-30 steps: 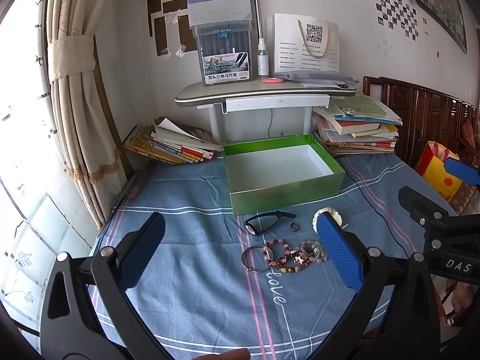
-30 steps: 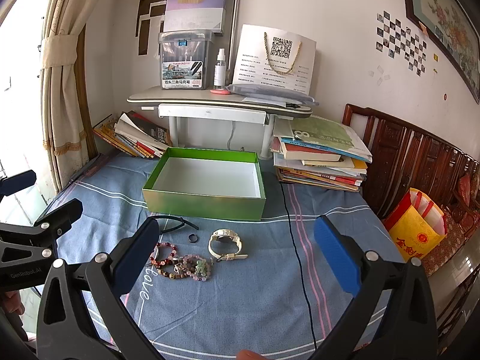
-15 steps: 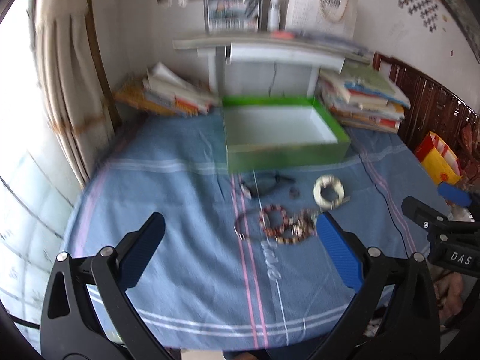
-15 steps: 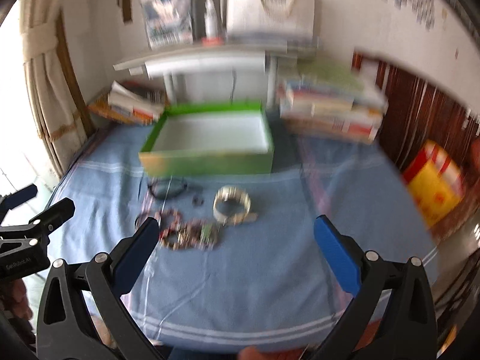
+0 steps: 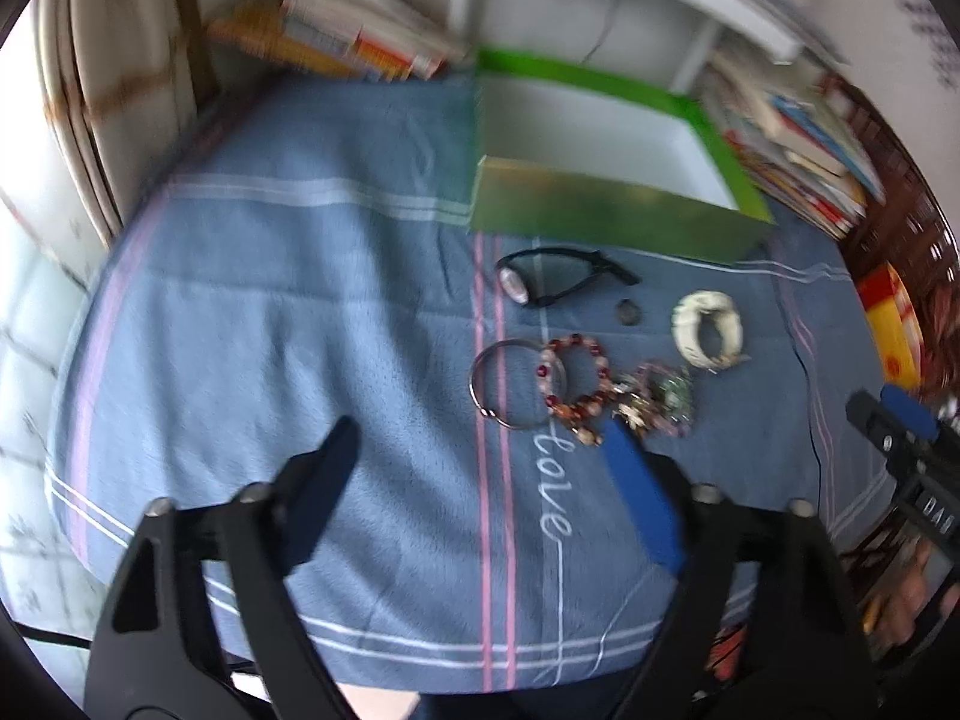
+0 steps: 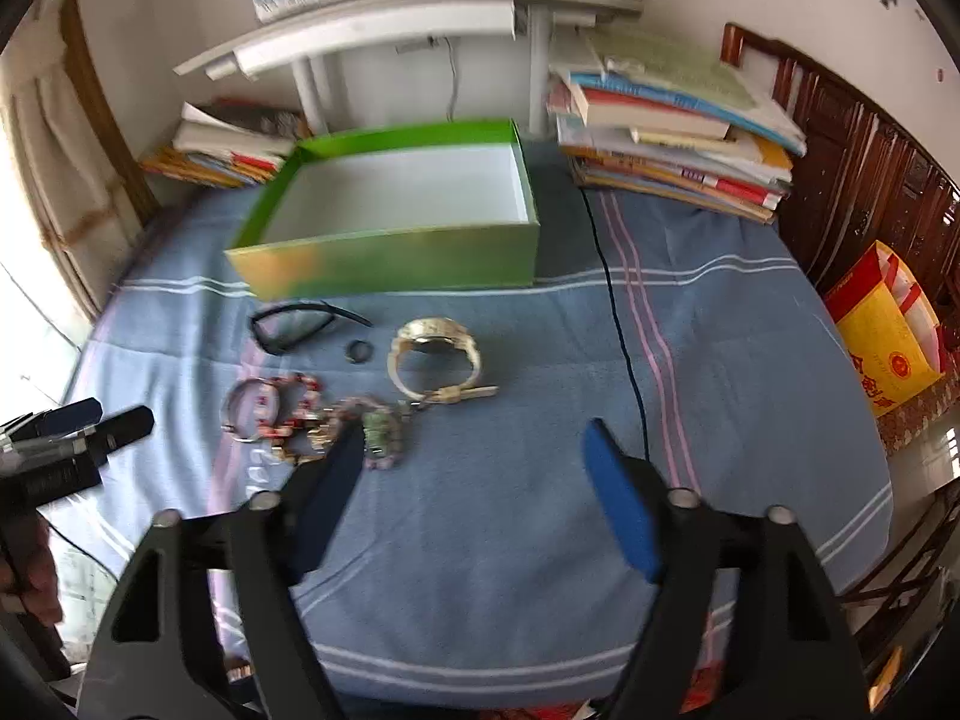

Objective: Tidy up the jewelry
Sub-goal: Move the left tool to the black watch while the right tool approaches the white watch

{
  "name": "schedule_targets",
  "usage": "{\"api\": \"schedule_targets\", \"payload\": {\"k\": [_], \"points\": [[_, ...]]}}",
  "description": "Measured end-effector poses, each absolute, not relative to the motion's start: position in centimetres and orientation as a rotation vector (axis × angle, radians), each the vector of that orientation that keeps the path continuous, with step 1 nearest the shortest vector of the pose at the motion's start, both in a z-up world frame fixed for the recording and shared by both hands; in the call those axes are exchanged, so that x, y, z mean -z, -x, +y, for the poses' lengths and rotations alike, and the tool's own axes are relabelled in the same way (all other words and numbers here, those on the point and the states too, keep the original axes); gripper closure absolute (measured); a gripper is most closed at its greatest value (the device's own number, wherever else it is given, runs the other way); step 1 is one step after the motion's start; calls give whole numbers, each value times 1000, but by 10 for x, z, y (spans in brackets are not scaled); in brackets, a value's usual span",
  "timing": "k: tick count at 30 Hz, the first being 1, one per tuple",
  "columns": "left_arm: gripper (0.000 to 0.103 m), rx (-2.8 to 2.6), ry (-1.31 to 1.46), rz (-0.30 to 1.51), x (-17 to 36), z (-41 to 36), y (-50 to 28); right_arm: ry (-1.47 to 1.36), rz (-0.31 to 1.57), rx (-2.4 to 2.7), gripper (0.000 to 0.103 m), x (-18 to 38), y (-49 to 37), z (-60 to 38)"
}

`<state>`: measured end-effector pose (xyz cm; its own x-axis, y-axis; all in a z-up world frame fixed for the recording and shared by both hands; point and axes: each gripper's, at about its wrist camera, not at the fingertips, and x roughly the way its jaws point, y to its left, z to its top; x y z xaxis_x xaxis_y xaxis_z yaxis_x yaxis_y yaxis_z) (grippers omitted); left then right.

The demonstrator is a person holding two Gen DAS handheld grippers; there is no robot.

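Note:
An empty green box [image 5: 606, 216] [image 6: 384, 267] stands on the blue cloth. In front of it lie a black watch [image 5: 558, 283] [image 6: 294, 325], a small dark ring [image 5: 628, 313] [image 6: 359, 351], a cream watch [image 5: 708, 329] [image 6: 433, 360], a metal bangle [image 5: 510, 383] [image 6: 243, 411], a red bead bracelet [image 5: 576, 381] [image 6: 291, 405] and a greenish bead bracelet [image 5: 663, 399] [image 6: 375, 429]. My left gripper [image 5: 480, 450] is open and empty, near the bangle. My right gripper [image 6: 474, 450] is open and empty, in front of the cream watch.
Book stacks sit behind the box at left [image 6: 228, 147] and right [image 6: 666, 132]. A white desk shelf [image 6: 372, 30] stands at the back. A black cable [image 6: 618, 324] crosses the cloth. A yellow bag [image 6: 888, 330] is off the right edge. A curtain [image 5: 90, 90] hangs at left.
Both grippers have tilted down and moved forward toward the jewelry, which now looks larger. Both sets of jaws have narrowed somewhat but stay open. The jewelry has not moved.

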<state>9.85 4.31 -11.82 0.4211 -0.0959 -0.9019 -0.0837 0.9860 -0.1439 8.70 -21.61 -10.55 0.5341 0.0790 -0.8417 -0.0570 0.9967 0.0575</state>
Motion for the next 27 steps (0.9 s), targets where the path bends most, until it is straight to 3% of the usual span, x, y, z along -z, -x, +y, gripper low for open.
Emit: {"api": "schedule_targets", "payload": {"k": [4,7,15,20,24,27], "points": [[24,-9,257,1196,138,46,-138,-49,1065,-102,33,129,-120,-220],[14,-22,228,1203,148,37,-166,-38,1096,-108,33,142,-142,-215],[13,-10,199,1301,184,8,-225,-1,1161,-142,20,164,-176,-198],[13,4,147,1310,197,-6,-242,-11,1203,-147,19,177,-186,-197],[43,20,152,1275,197,-5,-247,-5,1207,-150,19,180,-194,-196],[55,40,168,1262,194,3,-247,-5,1208,-149,19,181,-198,-196]]}}
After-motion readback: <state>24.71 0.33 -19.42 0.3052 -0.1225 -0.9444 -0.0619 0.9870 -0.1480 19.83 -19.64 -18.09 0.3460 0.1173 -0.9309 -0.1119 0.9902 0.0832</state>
